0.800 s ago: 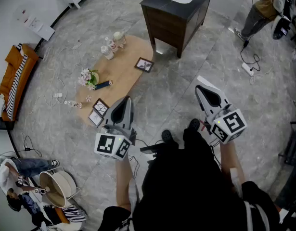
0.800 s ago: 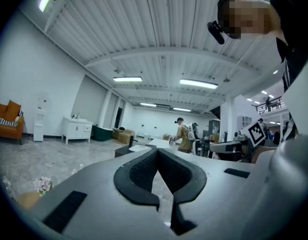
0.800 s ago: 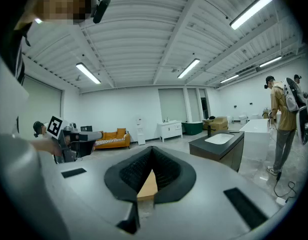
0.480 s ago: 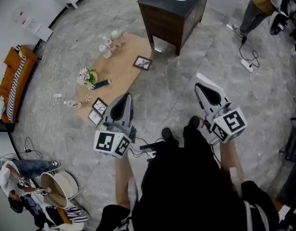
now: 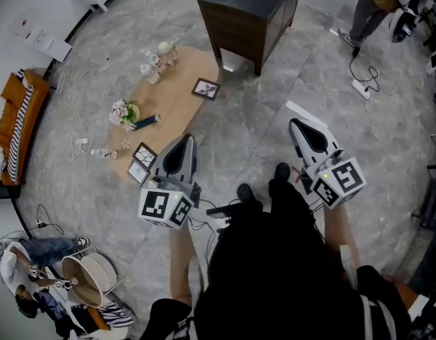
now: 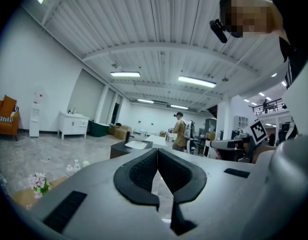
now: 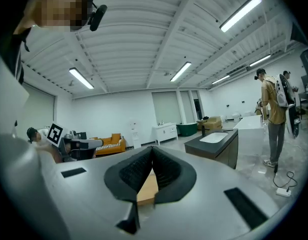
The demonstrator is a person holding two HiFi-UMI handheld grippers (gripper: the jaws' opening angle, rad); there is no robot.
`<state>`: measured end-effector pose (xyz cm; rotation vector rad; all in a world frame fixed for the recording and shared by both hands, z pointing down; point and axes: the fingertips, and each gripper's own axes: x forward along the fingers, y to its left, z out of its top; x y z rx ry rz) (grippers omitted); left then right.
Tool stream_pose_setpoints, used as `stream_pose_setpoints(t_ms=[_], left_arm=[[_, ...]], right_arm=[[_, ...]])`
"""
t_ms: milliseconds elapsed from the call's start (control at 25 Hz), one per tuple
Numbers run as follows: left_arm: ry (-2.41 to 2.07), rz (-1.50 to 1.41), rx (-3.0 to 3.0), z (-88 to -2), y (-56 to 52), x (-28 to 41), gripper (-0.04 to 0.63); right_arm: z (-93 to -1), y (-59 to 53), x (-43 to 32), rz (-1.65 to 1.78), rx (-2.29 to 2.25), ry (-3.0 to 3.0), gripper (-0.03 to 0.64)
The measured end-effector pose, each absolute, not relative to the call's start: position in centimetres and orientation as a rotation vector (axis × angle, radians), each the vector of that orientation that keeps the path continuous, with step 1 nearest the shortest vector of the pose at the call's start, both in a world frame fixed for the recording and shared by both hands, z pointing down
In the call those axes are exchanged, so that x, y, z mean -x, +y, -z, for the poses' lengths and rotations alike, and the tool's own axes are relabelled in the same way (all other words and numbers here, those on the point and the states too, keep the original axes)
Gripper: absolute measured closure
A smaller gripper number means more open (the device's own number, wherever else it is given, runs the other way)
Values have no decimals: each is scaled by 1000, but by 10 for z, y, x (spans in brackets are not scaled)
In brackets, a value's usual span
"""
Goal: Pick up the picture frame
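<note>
The left tongs [image 5: 186,143] and right tongs [image 5: 295,117] are together, empty. The picture frame [image 5: 205,88] lies on the surface [image 5: 176,106], upper centre.

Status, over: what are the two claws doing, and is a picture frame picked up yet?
Left gripper, right gripper: shut, empty. Picture frame on wooden table, untouched; two more frames at near end. Flowers, bottles alongside.

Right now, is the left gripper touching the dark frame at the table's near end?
Apart. The left gripper view shows the left gripper shut on nothing, in open air; the frame lies on the table.
</note>
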<state>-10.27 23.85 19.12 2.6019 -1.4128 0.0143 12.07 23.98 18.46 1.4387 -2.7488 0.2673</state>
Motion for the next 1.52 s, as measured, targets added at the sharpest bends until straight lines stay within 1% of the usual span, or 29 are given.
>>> stream_pose_setpoints(t_ms=[240,480,800,1160,1320,1520], left_arm=[[-1422,-41,-2582,-199,220,91,580],[-1481,-61,-2549,-195,183,69,580],[-1619,-66,-2488,-180,127,36,580],[-1780,-64,-2348,-187,94,6,580],[-1786,-99,-2315,-197,90,7,580],[-1793,-105,-2264,-210,80,27,580]], right_arm=[[-187,216,-132,-264,-1421,-2767,604],[-192,163,-146,-284,-1343,-2796,604],[-184,86,-162,-282,-1144,-2903,604],[-196,26,-181,-319,-904,-2970,604],[-207,11,-173,-365,-854,-2964,604],[-219,-1,-152,-404,-801,-2943,604]])
